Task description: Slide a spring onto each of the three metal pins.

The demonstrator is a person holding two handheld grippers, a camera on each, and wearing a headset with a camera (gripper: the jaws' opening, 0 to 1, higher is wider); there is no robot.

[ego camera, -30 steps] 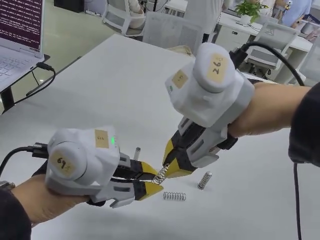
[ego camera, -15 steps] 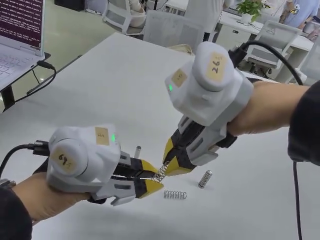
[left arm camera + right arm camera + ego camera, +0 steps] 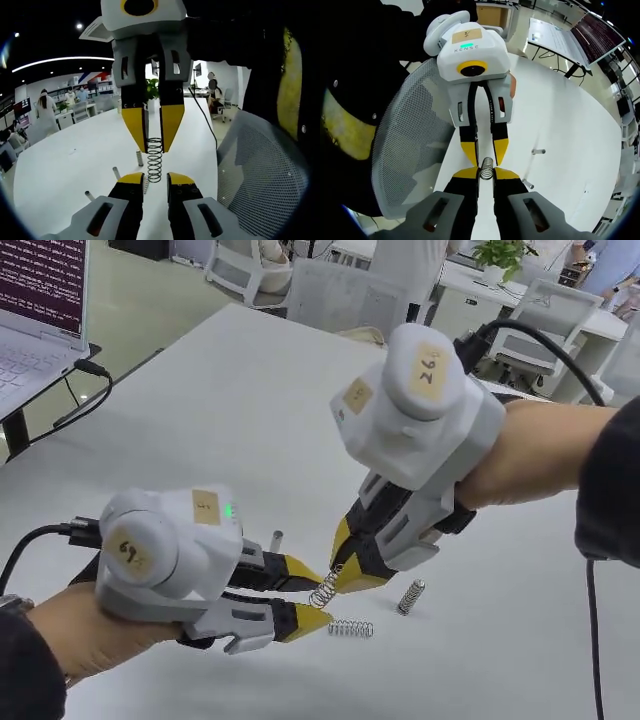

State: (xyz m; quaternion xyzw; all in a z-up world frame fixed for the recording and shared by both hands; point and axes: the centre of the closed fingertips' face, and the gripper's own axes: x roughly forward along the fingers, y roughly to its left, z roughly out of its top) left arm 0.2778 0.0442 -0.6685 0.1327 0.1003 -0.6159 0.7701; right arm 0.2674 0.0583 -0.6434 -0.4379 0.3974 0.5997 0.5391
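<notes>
Bare tabletop. The right gripper has its fingers pinching a spring in mid-air, and the left gripper has its fingers spread around the spring's lower end. Looks like the threading stage. Next it probably needs lining up over a pin.

I'm working in an open-plan office: mesh chairs, a laptop and a potted plant are surrounding my white bench.
</notes>
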